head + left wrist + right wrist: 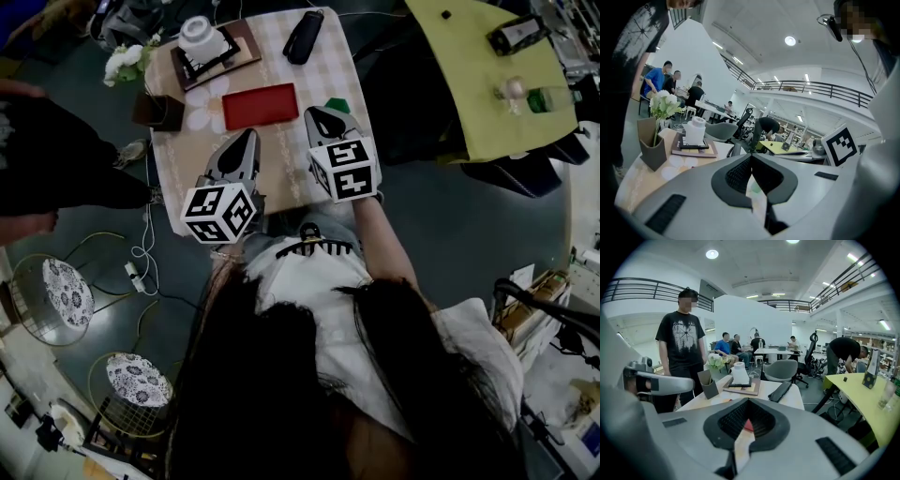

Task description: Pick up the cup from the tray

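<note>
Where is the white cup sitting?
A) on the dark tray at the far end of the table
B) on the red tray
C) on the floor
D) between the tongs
A: the white cup stands on the dark tray, which lies on a wooden board at the table's far corner.

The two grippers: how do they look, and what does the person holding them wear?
Both the left gripper and the right gripper have a smooth light grey shell that narrows to a point, with black ribbed pads inside. Each carries a white cube printed with black square markers. The person wears a white top.
</note>
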### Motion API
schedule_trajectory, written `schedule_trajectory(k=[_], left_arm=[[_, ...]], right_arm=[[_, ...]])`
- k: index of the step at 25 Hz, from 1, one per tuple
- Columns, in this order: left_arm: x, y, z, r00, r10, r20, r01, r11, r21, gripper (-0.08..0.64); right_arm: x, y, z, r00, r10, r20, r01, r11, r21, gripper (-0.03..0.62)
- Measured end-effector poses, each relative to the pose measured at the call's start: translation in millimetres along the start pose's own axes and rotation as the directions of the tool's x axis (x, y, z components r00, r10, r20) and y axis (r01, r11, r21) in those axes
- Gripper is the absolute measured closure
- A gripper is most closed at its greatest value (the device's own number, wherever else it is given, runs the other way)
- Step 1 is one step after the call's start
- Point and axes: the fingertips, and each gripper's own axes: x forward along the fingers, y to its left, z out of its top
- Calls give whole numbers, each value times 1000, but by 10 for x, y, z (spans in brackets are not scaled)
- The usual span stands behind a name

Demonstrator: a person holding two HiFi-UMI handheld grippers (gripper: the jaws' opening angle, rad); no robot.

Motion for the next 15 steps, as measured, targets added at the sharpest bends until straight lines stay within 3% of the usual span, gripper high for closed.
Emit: schedule_trajectory(k=[15], left_arm=[[-17,-53,-70,1000,4,-18,-4,1000,11,551]], right_arm=[[8,83,-67,1000,28,-5,-28,999,-31,581]])
